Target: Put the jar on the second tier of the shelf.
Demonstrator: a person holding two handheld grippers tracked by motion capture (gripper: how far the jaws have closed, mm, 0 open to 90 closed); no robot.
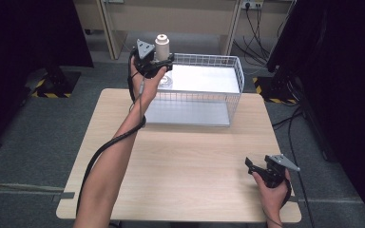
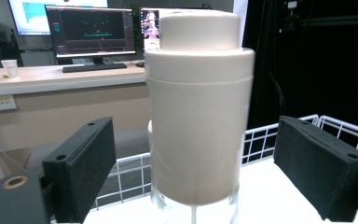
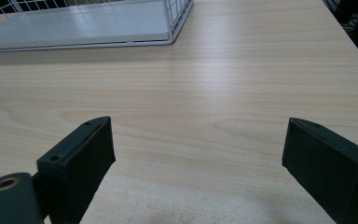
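1. At the left corner of the white wire basket (image 1: 204, 90), the left gripper (image 1: 148, 64) is hovering around a cream-coloured cylindrical bottle with a clear glass base (image 1: 161, 46). In the left gripper view its black jaws are standing apart on either side of the bottle (image 2: 199, 107), with a gap at each side, so nothing is being clamped.
2. The bottle is standing upright on the basket's white top panel, just inside its left rear rim.
3. I'm judging this as either the approach to a grasp or the moment of letting go; the frames don't settle which.
4. If a grasp is coming, the jaws are needing to close squarely on the bottle's body without tipping it.
5. Well in front of the basket, on the light wooden table (image 1: 190, 166), the right gripper (image 1: 259, 167) is idling, jaws wide apart over bare wood.
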